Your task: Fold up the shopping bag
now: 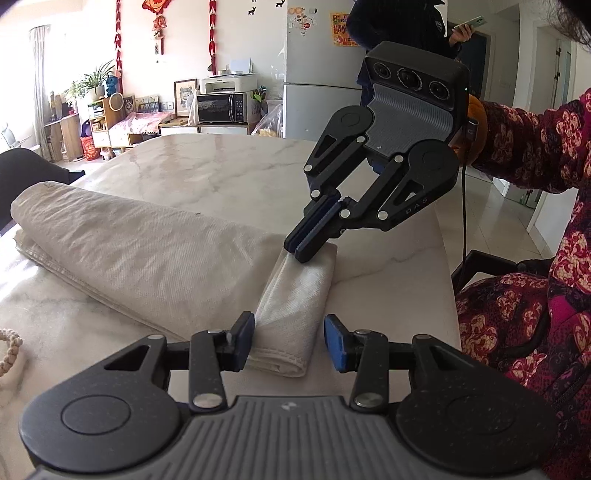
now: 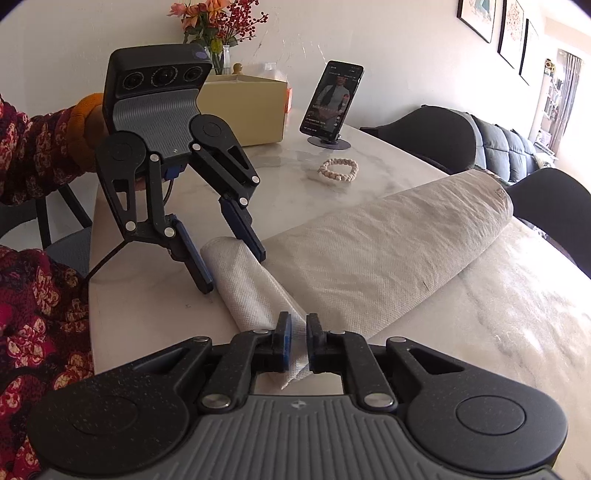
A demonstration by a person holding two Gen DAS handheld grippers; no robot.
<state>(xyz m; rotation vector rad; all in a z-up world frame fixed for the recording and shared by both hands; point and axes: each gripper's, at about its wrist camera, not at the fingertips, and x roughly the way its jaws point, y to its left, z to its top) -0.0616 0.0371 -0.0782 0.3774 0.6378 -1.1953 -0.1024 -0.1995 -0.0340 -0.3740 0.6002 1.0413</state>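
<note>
A cream non-woven shopping bag (image 1: 140,251) (image 2: 388,236) lies as a long loose roll on the marble table (image 1: 221,173) (image 2: 498,332). One end is folded into a narrow strip (image 1: 295,295) (image 2: 243,280) near the table's edge. My left gripper (image 1: 290,341) (image 2: 232,271) straddles one end of that strip, open; its left pad brushes the cloth and the right pad stands clear. My right gripper (image 2: 299,343) (image 1: 297,254) is at the strip's other end, pads a narrow gap apart with the cloth's corner loose between them.
A phone on a stand (image 2: 332,99), a bead bracelet (image 2: 339,169) (image 1: 9,347) and a cardboard box (image 2: 247,107) sit on the table. Dark chairs (image 2: 436,136) line its far side. A person's floral sleeve (image 1: 535,140) crosses at right; another person (image 1: 406,26) stands behind.
</note>
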